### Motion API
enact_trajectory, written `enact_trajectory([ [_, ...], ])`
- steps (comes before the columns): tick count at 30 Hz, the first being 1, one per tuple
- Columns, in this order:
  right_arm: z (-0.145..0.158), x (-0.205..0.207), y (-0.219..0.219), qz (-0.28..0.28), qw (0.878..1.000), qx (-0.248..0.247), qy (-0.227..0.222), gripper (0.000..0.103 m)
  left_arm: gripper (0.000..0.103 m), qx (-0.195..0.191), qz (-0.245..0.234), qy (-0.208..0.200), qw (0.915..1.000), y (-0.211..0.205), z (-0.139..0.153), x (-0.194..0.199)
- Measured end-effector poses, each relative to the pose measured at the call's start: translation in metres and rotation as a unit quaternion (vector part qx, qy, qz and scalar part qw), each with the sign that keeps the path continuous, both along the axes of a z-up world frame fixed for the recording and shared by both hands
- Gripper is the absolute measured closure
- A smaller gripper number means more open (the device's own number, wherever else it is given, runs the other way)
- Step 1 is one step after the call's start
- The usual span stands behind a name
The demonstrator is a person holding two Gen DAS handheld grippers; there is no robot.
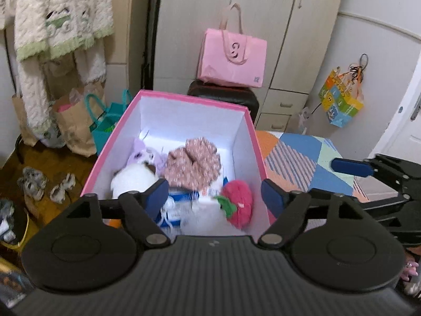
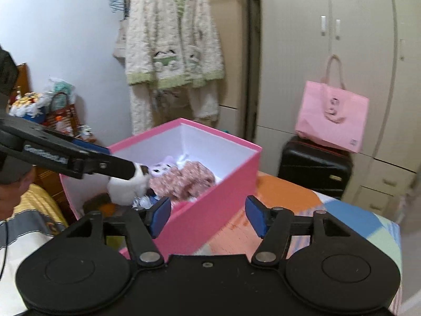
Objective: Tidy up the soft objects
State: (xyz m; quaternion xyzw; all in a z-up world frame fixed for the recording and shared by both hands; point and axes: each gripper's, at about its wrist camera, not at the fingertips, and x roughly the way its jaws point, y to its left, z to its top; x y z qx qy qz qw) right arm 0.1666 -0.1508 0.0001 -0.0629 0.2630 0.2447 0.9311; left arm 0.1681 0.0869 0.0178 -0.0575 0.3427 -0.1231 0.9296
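Both jaws spread, empty, above pink box (image 1: 181,97); left gripper (image 1: 214,197), right gripper (image 2: 208,216); we'd lift clear without snagging the toys.

Box (image 1: 181,100) sits at the bed's (image 1: 310,158) left edge; soft toys (image 1: 193,163) lie inside; suitcase (image 1: 223,97) stands behind.

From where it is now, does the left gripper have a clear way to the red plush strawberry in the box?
Probably yes. The left gripper is open over the pink box, and the red plush strawberry lies uncovered just below and ahead.
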Motion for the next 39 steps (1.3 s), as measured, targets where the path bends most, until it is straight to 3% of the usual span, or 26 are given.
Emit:
enact_trajectory([
  [5, 0.002, -0.020, -0.013, -0.019, 1.000, 0.000, -0.009, 0.016, 0.002, 0.007, 0.036, 0.000, 0.9993, -0.009, 0.001, -0.020],
  [8, 0.003, -0.031, -0.019, -0.041, 0.999, -0.005, -0.010, 0.007, 0.001, 0.030, 0.053, 0.007, 0.9981, -0.018, 0.005, -0.031],
  [11, 0.005, -0.039, -0.021, -0.079, 0.997, -0.018, 0.000, 0.001, 0.001, 0.066, 0.029, -0.008, 0.9974, -0.028, 0.010, -0.047],
  [16, 0.013, -0.061, -0.029, -0.120, 0.993, -0.020, 0.009, 0.001, 0.001, 0.080, 0.010, 0.013, 0.9967, -0.041, 0.016, -0.069],
  [18, 0.016, -0.070, -0.034, -0.135, 0.990, -0.020, 0.017, 0.001, 0.001, 0.077, 0.014, -0.002, 0.9969, -0.043, 0.017, -0.083],
  [27, 0.017, -0.123, -0.043, -0.189, 0.982, -0.022, -0.022, 0.001, 0.001, 0.091, 0.030, -0.063, 0.9934, -0.055, 0.012, -0.134],
  [33, 0.012, -0.150, -0.054, -0.204, 0.978, 0.024, -0.043, 0.001, 0.001, 0.083, 0.036, -0.081, 0.9926, -0.055, 0.007, -0.153],
  [39, 0.008, -0.163, -0.049, -0.239, 0.970, -0.015, -0.047, 0.001, 0.001, 0.079, 0.025, -0.085, 0.9929, -0.057, 0.002, -0.161],
])
